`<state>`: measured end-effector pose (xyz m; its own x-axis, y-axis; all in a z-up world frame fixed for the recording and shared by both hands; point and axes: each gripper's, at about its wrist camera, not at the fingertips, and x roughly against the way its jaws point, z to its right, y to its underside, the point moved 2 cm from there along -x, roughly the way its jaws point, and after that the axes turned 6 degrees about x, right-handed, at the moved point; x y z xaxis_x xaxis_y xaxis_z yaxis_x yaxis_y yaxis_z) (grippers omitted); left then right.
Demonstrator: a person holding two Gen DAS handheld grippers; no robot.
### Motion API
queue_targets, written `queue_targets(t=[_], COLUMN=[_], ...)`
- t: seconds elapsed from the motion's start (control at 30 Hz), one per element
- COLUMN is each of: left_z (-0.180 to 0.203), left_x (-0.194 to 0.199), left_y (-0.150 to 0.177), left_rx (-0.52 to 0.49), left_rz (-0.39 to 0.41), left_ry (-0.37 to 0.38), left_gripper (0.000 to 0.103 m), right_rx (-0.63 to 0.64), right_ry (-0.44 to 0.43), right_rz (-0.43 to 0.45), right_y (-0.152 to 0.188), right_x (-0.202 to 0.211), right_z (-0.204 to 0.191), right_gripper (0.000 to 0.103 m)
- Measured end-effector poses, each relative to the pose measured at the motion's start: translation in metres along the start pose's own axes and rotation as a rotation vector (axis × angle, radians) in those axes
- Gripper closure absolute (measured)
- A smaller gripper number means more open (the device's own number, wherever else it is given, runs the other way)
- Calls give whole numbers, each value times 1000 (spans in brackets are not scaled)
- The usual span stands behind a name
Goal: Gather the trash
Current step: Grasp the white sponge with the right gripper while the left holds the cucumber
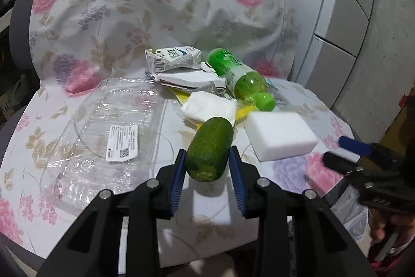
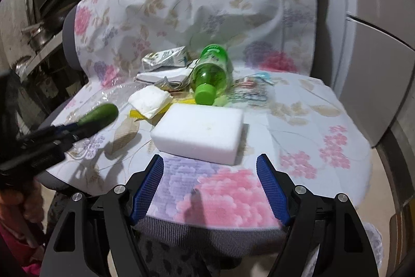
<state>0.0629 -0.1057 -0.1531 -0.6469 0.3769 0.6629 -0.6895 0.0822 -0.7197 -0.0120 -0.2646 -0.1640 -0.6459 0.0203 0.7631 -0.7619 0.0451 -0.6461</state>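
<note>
Currently gripping a stubby dark-green cucumber piece (image 1: 209, 148) between the blue pads of the left gripper (image 1: 207, 160), holding it lifted just above the floral-cloth-covered chair seat (image 1: 39, 136). Pinching only near the cut end, so risking a slip or a swing of the smooth, rounded skin. Keeping the right gripper (image 2: 210, 169) spread wide and empty, hovering near the white foam block (image 2: 198, 138). Possibly nudging the lying green plastic bottle (image 2: 210, 75) and setting it rolling.
</note>
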Motion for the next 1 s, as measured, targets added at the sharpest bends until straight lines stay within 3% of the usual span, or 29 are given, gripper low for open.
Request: queue_targets(t=[0.17, 0.27, 0.47, 0.57, 0.63, 0.7, 0.77, 0.9, 1.0], left_z=[-5, -8, -11, -13, -16, -18, -18, -16, -15], left_x=[-4, -8, -8, -5, -3, -3, -4, -7, -9], left_y=[-2, -2, -5, -5, -5, -4, -4, -3, -4], left_rx=[18, 27, 43, 46, 52, 61, 65, 59, 58], left_rz=[-16, -23, -19, -14, -15, -19, -26, -33, -39], left_ry=[4, -1, -6, -12, -15, -15, -9, -6, -5], left_gripper=[71, 71, 71, 71, 71, 71, 71, 71, 71], right_rx=[70, 33, 140, 209, 239, 248, 242, 236, 220], right_ry=[39, -64, -245, -247, -184, -128, -100, -107, -180], right_rz=[-28, -104, -115, -97, -60, -26, -17, -21, -41], right_y=[-8, -2, 3, 1, -2, -5, -9, -14, -21], right_x=[-25, -41, -36, -25, -17, -13, -15, -27, -48], right_z=[9, 15, -33, -50, -52, -48, -41, -24, -8], right_gripper=[29, 35, 47, 47, 44, 24, 21, 17, 16])
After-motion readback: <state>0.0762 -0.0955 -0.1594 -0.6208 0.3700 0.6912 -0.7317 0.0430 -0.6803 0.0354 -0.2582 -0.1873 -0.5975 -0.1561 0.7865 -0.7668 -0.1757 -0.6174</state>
